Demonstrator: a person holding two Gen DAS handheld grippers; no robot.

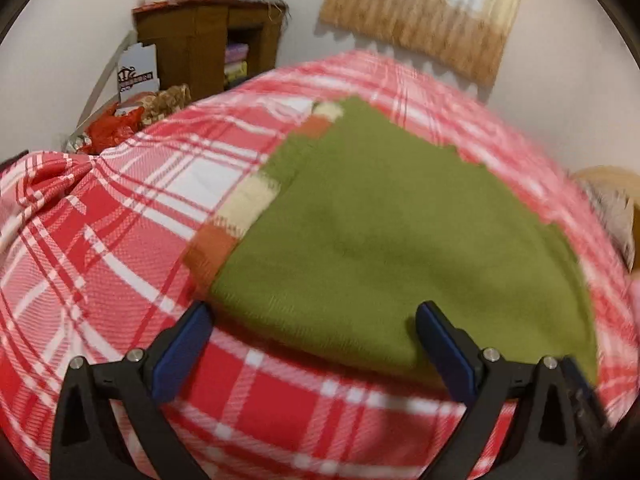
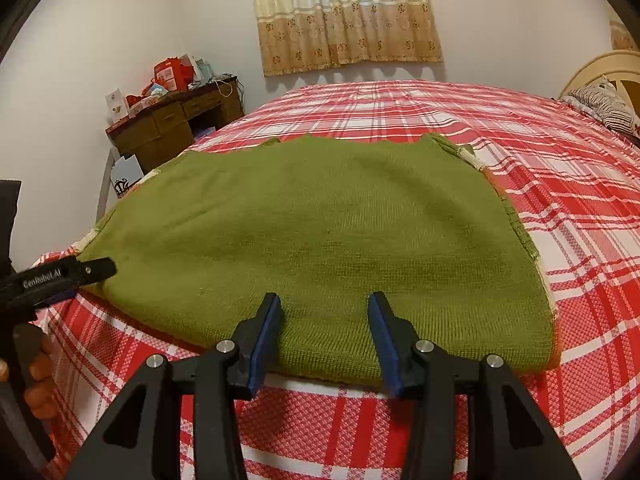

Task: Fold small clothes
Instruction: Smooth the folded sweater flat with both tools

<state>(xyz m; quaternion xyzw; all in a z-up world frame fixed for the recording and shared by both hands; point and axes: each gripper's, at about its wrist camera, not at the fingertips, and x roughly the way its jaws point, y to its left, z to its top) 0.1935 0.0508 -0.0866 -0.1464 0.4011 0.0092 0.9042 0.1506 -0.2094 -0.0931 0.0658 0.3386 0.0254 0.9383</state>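
Observation:
A green knitted sweater (image 1: 400, 220) (image 2: 320, 208) lies flat on the red plaid bed cover (image 1: 100, 240) (image 2: 560, 168). A cream and orange striped sleeve (image 1: 244, 208) pokes out from under its left side. My left gripper (image 1: 314, 312) stands wide open over the sweater's near left corner, nothing pinched. Its black finger (image 2: 94, 271) shows at that corner in the right wrist view. My right gripper (image 2: 324, 300) is open over the sweater's near edge, with the cloth lying flat between the blue pads.
A brown desk (image 1: 208, 40) (image 2: 176, 120) piled with red clutter stands by the far wall, left of the bed. A curtain (image 2: 344, 12) hangs behind. A pillow and headboard (image 2: 600, 100) are at the right. A person's hand (image 2: 38, 380) holds the left gripper.

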